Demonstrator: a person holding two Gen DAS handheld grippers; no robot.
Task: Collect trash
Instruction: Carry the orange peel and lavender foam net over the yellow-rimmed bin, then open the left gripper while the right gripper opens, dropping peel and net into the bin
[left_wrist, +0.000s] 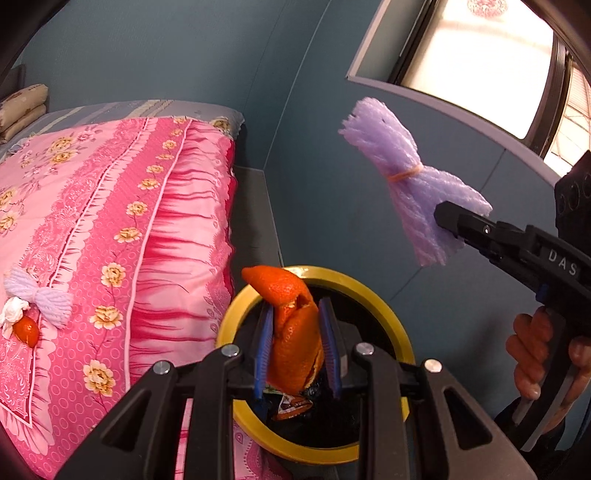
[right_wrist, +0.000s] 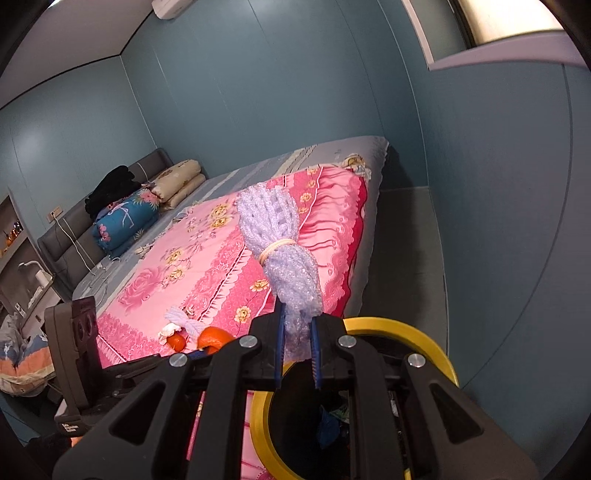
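Note:
My left gripper (left_wrist: 297, 345) is shut on an orange peel (left_wrist: 295, 332) and holds it over the yellow-rimmed trash bin (left_wrist: 236, 321). My right gripper (right_wrist: 298, 350) is shut on a purple foam net bundle (right_wrist: 284, 258) tied with a rubber band, above the same bin (right_wrist: 424, 332). That bundle (left_wrist: 406, 177) and the right gripper (left_wrist: 448, 221) also show in the left wrist view, above and right of the bin. On the pink quilt (left_wrist: 92, 221) lie another foam net (left_wrist: 40, 295), a white tissue (left_wrist: 13, 310) and an orange piece (left_wrist: 27, 330).
The bed stands left of the bin, with folded bedding (right_wrist: 147, 210) at its head. A blue-grey wall (left_wrist: 332, 166) and a window (left_wrist: 480, 55) are behind and to the right. A grey floor strip (right_wrist: 402, 258) runs between bed and wall.

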